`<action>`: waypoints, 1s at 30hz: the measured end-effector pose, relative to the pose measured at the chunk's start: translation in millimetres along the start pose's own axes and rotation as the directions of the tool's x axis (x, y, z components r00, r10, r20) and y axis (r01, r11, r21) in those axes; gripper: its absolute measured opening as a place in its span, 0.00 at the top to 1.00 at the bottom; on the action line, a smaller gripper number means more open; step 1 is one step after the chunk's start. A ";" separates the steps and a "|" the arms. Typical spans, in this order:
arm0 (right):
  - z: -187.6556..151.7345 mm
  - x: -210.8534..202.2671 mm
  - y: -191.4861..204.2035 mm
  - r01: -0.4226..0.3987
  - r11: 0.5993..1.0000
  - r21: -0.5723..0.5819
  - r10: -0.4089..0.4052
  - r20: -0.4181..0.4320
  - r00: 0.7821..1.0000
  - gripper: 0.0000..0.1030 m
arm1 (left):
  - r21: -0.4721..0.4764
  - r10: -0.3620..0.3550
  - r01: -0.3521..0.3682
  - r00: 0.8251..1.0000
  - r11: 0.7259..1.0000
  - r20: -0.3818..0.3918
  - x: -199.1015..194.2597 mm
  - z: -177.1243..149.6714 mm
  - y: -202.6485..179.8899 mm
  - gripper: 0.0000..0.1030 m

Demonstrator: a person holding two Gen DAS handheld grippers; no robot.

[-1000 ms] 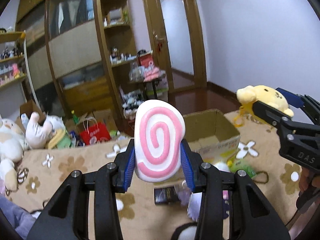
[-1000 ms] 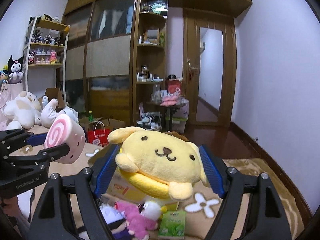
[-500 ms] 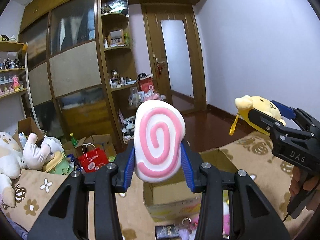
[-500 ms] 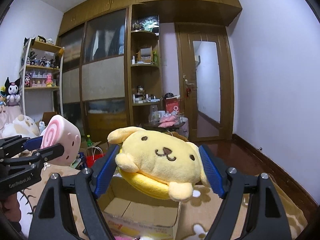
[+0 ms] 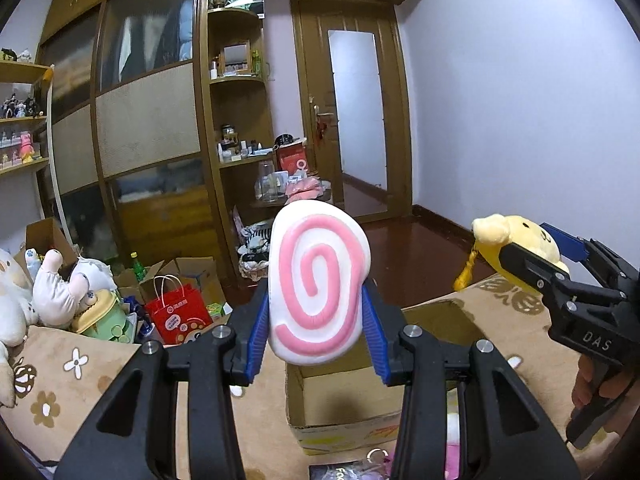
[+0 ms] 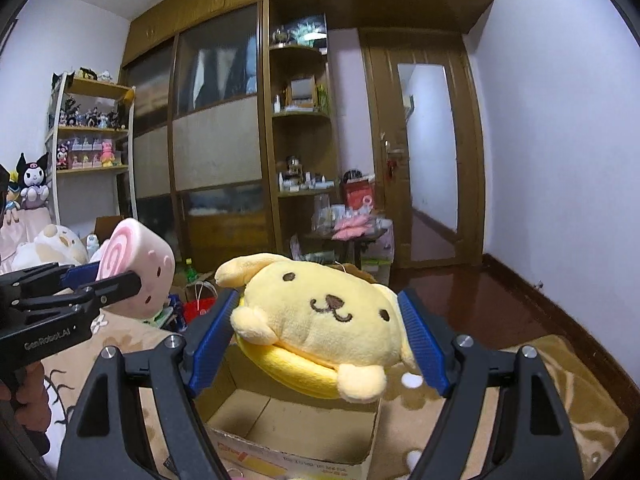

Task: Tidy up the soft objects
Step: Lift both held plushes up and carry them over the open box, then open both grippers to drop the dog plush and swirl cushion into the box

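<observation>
A white plush roll with a pink spiral [image 5: 318,286] is pinched between the blue pads of my left gripper [image 5: 316,334], which is shut on it above the near rim of an open cardboard box [image 5: 344,392]. My right gripper [image 6: 320,342] is shut on a yellow dog plush [image 6: 320,316], held over the same cardboard box [image 6: 288,424]. In the left wrist view the right gripper [image 5: 560,264] with the yellow dog plush [image 5: 516,236] hangs at the right. In the right wrist view the spiral plush [image 6: 136,268] shows at the left in the left gripper [image 6: 104,276].
The box stands on a tan flowered blanket [image 5: 68,376]. Plush toys [image 5: 60,292], a red paper bag [image 5: 180,316] and open cartons lie at the left beyond it. A tall wooden wardrobe [image 6: 224,140], a toy shelf [image 6: 88,140] and a door [image 6: 428,160] stand behind.
Both grippers have moved forward over the blanket with their plushes. The box, earlier behind the spiral plush, now lies beneath both grippers; the small toys on the blanket have dropped out of view.
</observation>
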State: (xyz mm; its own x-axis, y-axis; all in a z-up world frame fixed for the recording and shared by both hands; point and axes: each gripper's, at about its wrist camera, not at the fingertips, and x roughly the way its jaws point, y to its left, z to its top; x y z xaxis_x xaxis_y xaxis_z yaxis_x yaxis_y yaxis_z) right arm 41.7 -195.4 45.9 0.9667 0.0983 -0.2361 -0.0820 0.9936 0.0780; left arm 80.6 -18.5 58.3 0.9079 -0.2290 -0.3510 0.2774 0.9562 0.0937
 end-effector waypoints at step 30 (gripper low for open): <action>-79.7 74.7 -13.2 -0.076 0.997 0.026 0.080 -0.216 0.973 0.10 | 0.026 -0.051 0.060 0.960 0.998 -0.274 90.4 -76.1 -17.5 0.39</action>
State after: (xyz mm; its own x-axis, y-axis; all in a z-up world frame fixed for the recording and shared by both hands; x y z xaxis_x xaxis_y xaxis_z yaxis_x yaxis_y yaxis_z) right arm 95.6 -196.7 -50.0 0.8818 0.1868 -0.4331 -0.1485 0.9815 0.1210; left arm 133.9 -42.1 -45.9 0.7715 -0.2186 -0.5975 0.3397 0.9356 0.0965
